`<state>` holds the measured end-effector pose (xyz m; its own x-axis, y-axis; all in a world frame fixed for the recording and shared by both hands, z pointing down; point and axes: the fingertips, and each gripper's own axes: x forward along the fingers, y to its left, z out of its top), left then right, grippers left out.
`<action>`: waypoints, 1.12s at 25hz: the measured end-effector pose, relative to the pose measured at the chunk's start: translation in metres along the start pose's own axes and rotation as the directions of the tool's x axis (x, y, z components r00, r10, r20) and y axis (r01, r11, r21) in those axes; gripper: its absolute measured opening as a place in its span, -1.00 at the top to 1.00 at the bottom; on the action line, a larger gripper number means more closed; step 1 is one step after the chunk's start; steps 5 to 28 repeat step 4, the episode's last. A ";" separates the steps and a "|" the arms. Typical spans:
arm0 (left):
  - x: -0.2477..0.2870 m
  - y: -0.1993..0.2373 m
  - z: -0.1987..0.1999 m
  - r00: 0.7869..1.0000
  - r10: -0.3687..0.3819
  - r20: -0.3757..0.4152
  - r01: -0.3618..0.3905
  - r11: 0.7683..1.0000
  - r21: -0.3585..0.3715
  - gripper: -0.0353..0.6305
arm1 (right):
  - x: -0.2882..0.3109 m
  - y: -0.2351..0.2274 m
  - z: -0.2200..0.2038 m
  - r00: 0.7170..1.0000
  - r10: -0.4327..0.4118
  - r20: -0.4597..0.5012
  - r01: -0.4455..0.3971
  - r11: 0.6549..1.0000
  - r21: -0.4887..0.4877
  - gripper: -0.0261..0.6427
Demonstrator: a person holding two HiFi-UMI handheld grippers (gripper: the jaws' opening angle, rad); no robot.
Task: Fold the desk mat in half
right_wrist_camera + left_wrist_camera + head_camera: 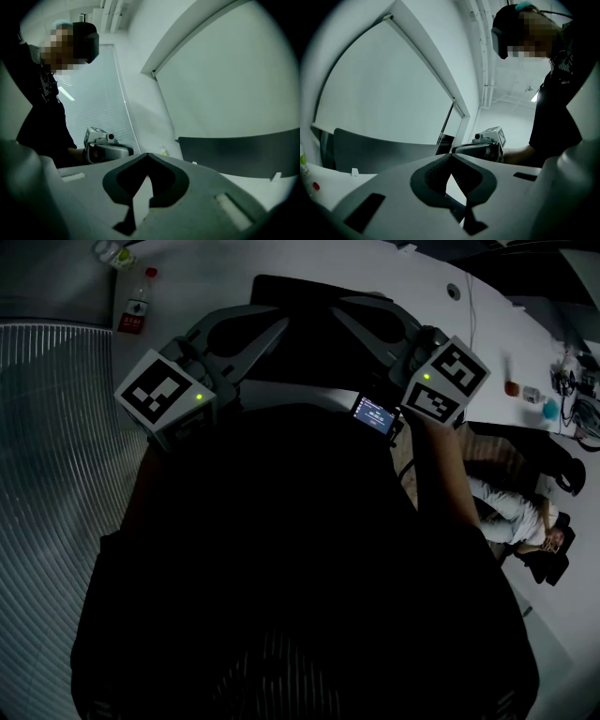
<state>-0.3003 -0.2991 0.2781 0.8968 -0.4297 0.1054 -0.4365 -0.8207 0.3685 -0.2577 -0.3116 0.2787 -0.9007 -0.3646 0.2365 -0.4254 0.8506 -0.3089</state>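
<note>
The left tongs (450, 157) are shut tight and hold nothing. The right tongs (146, 155) are shut and empty too. Their tips point at each other above the dark desk mat (292, 287), which lies on the white worktop (234, 266). A bottle (137, 304) is off to the left.

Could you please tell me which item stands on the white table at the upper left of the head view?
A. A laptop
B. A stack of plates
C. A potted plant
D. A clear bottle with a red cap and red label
D: in the head view a clear bottle with a red cap and a red label stands on the white table, near its far left edge.
</note>
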 end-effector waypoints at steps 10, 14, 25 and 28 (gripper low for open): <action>-0.005 0.003 0.001 1.000 0.029 0.000 -0.029 0.999 -0.013 0.87 | 0.004 0.005 0.005 1.000 0.024 -0.010 -0.024 1.000 -0.014 0.92; -0.005 0.003 0.001 1.000 0.029 0.000 -0.029 0.999 -0.013 0.87 | 0.004 0.005 0.005 1.000 0.024 -0.010 -0.024 1.000 -0.014 0.92; -0.005 0.003 0.001 1.000 0.029 0.000 -0.029 0.999 -0.013 0.87 | 0.004 0.005 0.005 1.000 0.024 -0.010 -0.024 1.000 -0.014 0.92; -0.005 0.003 0.001 1.000 0.029 0.000 -0.029 0.999 -0.013 0.87 | 0.004 0.005 0.005 1.000 0.024 -0.010 -0.024 1.000 -0.014 0.92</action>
